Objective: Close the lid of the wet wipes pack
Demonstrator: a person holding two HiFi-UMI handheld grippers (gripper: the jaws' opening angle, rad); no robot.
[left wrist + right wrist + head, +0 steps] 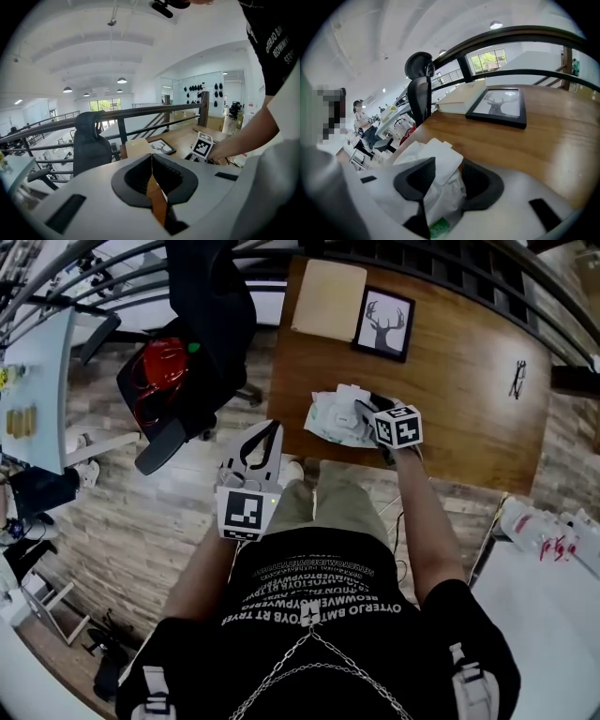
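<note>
Right gripper [444, 178] jaws wide, straddling raised lid [437, 158] of wipes pack [333, 423] on table [459, 381]. Left gripper [151, 165] jaws together, empty.

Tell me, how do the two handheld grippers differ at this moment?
The left gripper has its jaws together with nothing between them; the right gripper has its jaws apart, with the wet wipes pack and its raised white lid between them. The left gripper hangs off the table, above the floor; the right gripper reaches onto the table. Both have the same grey body and black jaws.
</note>
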